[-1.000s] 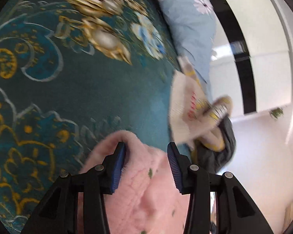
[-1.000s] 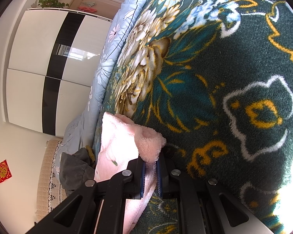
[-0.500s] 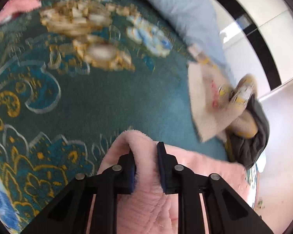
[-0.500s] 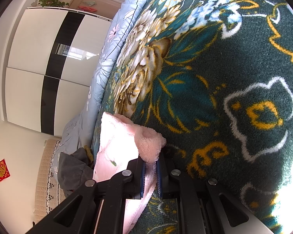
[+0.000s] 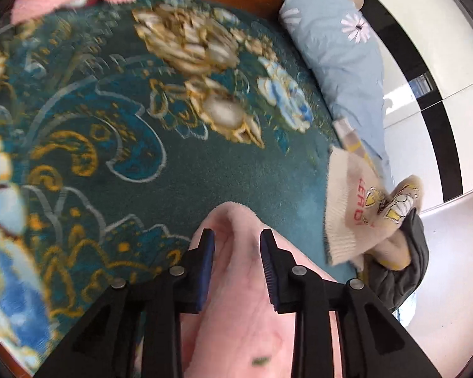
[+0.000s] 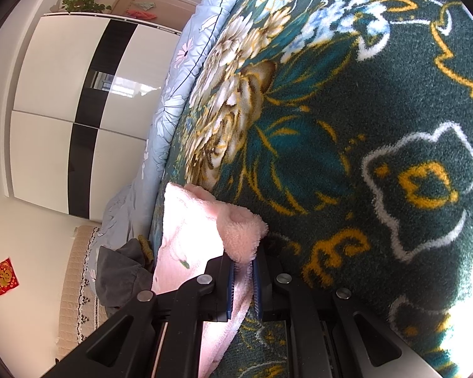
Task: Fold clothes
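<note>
Pink fleece (image 5: 246, 308) lies on the bed's green floral blanket (image 5: 205, 163), near its edge, with one bunched end in each gripper. A second ago the left gripper (image 5: 236, 252) stood wide around a flatter patch of fleece; half a second ago it had pinched in on a raised fold — now its jaws have just been opening again, and the view has tilted to take in more of the blanket and the headboard. The fold still stands up between the blue pads, but a gap shows on the right-hand side, so the hold looks loose at best. That suggests a regrip or a release at this end rather than a finished fold.

Right gripper (image 6: 243, 278) has not shifted across the three views — jaws nearly shut, clamped on a fluffy corner of the fleece that pokes out above the pads. A cream sweater (image 5: 356, 208) and a grey garment (image 5: 406, 258) lie at the bed's edge, untouched.
</note>
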Demonstrator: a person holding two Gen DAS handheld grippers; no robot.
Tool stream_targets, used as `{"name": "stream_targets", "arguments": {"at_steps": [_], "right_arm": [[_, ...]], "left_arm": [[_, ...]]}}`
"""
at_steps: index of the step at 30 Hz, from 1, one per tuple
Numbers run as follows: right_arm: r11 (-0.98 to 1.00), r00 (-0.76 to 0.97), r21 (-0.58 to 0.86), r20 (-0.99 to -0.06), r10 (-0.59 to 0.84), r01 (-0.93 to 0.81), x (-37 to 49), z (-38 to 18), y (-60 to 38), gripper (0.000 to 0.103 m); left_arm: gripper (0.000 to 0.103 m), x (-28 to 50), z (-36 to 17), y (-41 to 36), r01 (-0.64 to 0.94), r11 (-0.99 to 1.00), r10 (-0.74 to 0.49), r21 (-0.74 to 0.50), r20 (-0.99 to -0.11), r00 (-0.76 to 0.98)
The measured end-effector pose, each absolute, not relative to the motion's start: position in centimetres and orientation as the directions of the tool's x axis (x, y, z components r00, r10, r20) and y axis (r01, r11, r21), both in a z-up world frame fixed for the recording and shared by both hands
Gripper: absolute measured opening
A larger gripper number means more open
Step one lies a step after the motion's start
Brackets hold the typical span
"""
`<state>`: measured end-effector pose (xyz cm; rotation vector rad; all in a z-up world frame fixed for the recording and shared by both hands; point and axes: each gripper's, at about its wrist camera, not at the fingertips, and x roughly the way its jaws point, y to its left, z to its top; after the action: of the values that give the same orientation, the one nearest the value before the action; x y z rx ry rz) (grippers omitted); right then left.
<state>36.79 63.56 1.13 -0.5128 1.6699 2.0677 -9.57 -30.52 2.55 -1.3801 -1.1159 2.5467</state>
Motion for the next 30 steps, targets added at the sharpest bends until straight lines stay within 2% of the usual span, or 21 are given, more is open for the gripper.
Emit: {"name": "stream_targets", "arguments": {"at_steps": [5,8,11,16,22,26,30], "right_arm": [[-0.181,-0.839,0.820,-0.534,0.098,-0.543,36.9,1.1,63.5,0.011],[-0.180,-0.840,0.821,-0.533,0.098,-0.542,36.9,1.1,63.5,0.011],[-0.177,-0.843,0.825,-0.529,0.097,-0.537,37.0,1.0,63.5,0.011],[-0.173,-0.846,0.828,-0.525,0.096,-0.533,37.1,1.0,63.5,0.011],[-0.172,-0.846,0.829,-0.524,0.096,-0.533,37.0,1.1,63.5,0.011],[-0.171,-0.847,0.829,-0.523,0.095,-0.532,37.0,1.1,63.5,0.011],[-0.173,-0.846,0.829,-0.524,0.095,-0.533,37.0,1.1,63.5,0.011]], "left_arm": [[0.035,-4.3,6.2,-28.5,0.159,-0.766,0.386,-0.623,-0.644,-0.661],[0.036,-3.3,6.7,-25.1,0.067,-0.809,0.423,-0.584,-0.657,-0.624],[0.036,-2.9,4.8,-23.5,0.090,-0.825,0.407,-0.558,-0.697,-0.590],[0.035,-1.6,0.1,-25.4,0.258,-0.767,0.382,-0.587,-0.741,-0.552],[0.018,-0.5,-2.4,-26.1,0.317,-0.711,0.375,-0.627,-0.720,-0.584],[0.020,-0.5,-0.4,-23.8,0.358,-0.768,0.269,-0.531,-0.775,-0.573],[0.029,-0.5,4.4,-16.9,0.189,-0.826,0.302,-0.532,-0.699,-0.648]]}}
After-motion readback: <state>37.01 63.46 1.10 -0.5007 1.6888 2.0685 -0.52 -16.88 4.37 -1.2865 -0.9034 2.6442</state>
